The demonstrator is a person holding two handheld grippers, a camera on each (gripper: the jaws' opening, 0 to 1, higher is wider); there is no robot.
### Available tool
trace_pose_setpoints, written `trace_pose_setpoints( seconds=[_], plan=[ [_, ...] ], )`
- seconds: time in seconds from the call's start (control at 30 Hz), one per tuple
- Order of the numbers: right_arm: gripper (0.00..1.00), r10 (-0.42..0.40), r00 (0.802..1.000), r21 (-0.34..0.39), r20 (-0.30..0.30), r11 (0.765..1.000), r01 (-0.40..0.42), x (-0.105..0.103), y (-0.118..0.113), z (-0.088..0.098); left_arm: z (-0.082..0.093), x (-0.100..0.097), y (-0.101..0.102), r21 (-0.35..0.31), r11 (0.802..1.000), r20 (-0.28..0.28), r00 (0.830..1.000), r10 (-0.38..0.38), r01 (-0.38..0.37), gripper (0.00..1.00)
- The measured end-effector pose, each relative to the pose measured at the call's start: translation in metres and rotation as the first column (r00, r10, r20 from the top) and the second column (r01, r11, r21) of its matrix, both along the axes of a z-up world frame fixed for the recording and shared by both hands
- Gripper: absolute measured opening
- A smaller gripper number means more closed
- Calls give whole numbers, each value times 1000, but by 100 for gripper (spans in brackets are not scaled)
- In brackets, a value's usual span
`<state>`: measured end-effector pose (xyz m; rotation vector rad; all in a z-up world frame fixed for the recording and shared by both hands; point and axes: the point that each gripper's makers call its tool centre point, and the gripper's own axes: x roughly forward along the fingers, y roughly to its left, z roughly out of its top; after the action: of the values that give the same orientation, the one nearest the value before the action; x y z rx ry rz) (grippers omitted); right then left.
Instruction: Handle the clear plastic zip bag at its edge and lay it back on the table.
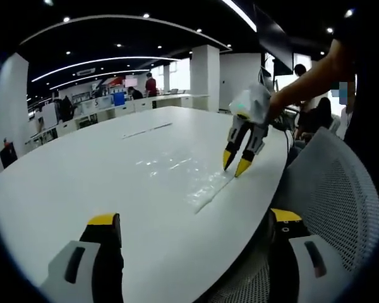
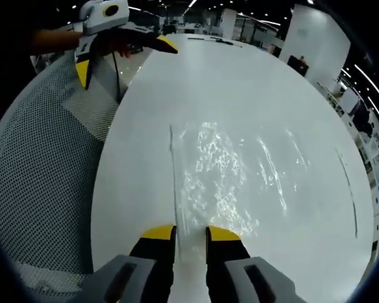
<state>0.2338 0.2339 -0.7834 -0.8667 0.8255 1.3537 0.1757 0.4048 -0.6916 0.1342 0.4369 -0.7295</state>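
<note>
The clear plastic zip bag [image 2: 230, 183] lies flat on the white bench [image 2: 252, 82], its zip edge running along the bench's rim next to the mesh chair [image 2: 44, 183]. Your right gripper [image 2: 191, 233] hangs over the bag's near end, yellow-tipped jaws slightly parted astride the zip strip; whether they touch the plastic cannot be told from the right gripper view. That view shows the bag's crinkled sheen in full. In the left gripper view the bag [image 1: 202, 183] reads as a faint glossy patch with a pale strip at its edge, and your right gripper [image 1: 234, 166] comes down on that strip with its tips close together but apart, your hand [image 1: 279, 104] behind it.

Your left gripper [image 1: 192, 221] is held well back from the bag, jaws spread wide and holding nothing, one over the bench and the other over the chair's mesh back [image 1: 328, 189]. From the right gripper view the same left gripper [image 2: 123, 57] shows at the far corner, jaws agape.

Beyond the bench, the left gripper view takes in desks, a pillar [image 1: 204, 76] and people [image 1: 151, 84] in an open office.
</note>
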Motion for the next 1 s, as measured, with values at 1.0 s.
trace_pose_setpoints(
  seconds=[1.0],
  plan=[
    [0, -45, 999, 52, 29, 998, 43, -5, 10, 2, -9, -4, -2, 69, 997, -13, 999, -37, 38, 91]
  ],
)
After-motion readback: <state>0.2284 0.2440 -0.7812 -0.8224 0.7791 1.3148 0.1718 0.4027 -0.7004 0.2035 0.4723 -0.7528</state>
